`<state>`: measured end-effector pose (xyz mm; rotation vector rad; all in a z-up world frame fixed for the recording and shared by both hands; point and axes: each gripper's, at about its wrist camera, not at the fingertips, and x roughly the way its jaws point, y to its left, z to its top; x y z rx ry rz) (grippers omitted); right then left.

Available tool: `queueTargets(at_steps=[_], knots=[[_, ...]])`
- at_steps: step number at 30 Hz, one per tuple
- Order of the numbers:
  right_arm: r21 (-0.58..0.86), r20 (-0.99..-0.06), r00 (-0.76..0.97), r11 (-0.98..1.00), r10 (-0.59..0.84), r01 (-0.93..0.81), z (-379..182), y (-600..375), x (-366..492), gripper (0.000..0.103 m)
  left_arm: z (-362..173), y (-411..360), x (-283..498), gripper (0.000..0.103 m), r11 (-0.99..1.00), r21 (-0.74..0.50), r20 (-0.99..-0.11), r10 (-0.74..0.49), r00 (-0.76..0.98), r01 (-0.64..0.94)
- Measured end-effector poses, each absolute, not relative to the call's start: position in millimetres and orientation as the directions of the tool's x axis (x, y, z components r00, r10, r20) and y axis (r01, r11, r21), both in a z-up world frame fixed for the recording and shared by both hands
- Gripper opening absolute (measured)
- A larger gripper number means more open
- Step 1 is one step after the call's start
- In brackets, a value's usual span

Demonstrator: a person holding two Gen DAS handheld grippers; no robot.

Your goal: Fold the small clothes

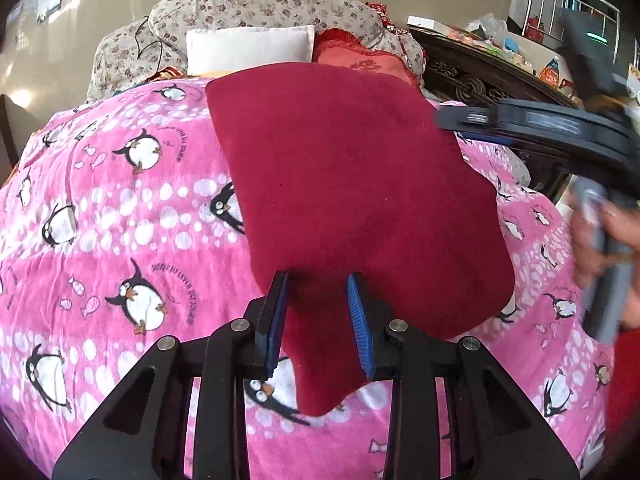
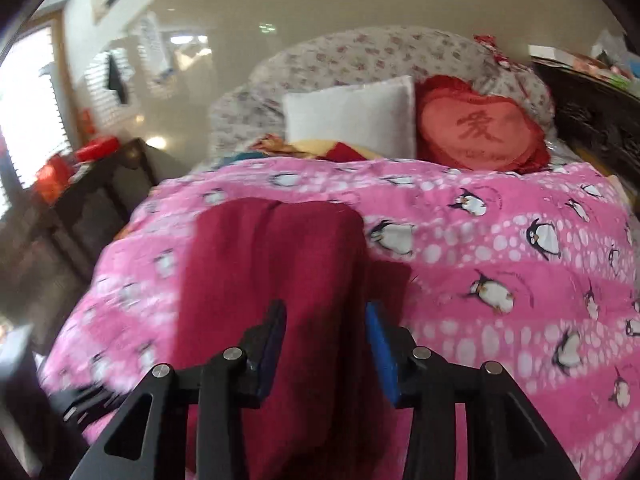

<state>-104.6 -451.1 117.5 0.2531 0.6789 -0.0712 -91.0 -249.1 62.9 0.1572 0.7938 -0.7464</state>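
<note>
Where penguins dot pink bedspread point(image 1: 120, 240).

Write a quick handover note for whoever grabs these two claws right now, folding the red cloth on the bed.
Left claw: open, its blue pads either side of the near part of the red cloth, not pinching it.
Right claw: open, over the same cloth; its view is blurred, so contact is unclear.
Cloth: spread mostly flat on the pink penguin blanket, one corner trailing toward the left claw. Pillows lie beyond it.
Done: cloth laid out; whether it is already folded once cannot be told.
Left: grip an edge, fold it over, and smooth it flat.
</note>
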Motion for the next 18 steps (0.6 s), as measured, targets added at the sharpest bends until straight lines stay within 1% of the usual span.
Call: queueTargets(at_steps=[4, 8, 9, 10, 12, 13, 16, 17, 18], knots=[[0.297, -0.656, 0.742, 0.951, 0.138, 0.086, 105, -434, -144, 0.042, 61, -238, -85, 0.03, 0.739, -0.196, -0.697, -0.567, 0.439, 0.644], [0.418, -0.673, 0.691, 0.906, 0.263, 0.062, 64, -424, -151, 0.041, 57, -239, -85, 0.03, 0.749, -0.21, -0.698, -0.565, 0.44, 0.629], [0.438, -0.672, 0.682, 0.898, 0.287, 0.054, 54, -422, -148, 0.025, 58, -239, -87, 0.03, 0.752, -0.207, -0.698, -0.562, 0.444, 0.626], [0.443, -0.664, 0.686, 0.896, 0.298, 0.039, 51, -419, -148, 0.016, 58, -240, -88, 0.03, 0.755, -0.203, -0.7, -0.557, 0.447, 0.623], [0.363, -0.662, 0.707, 0.932, 0.251, 0.009, 59, -410, -152, 0.01, 61, -238, -92, 0.03, 0.753, -0.203, -0.704, -0.557, 0.442, 0.626], [0.302, -0.659, 0.72, 0.953, 0.216, -0.009, 69, -406, -157, 0.01, 63, -237, -94, 0.03, 0.75, -0.203, -0.702, -0.56, 0.44, 0.63], [0.187, -0.674, 0.728, 0.982, 0.128, 0.001, 86, -403, -169, 0.008, 64, -237, -99, 0.031, 0.739, -0.209, -0.698, -0.571, 0.432, 0.641], [0.138, -0.687, 0.722, 0.99, 0.083, 0.018, 85, -403, -169, 0.008, 62, -239, -100, 0.038, 0.737, -0.213, -0.698, -0.574, 0.428, 0.641], [0.126, -0.698, 0.713, 0.992, 0.066, 0.032, 81, -405, -167, 0.008, 58, -242, -100, 0.046, 0.739, -0.213, -0.699, -0.572, 0.429, 0.639]])
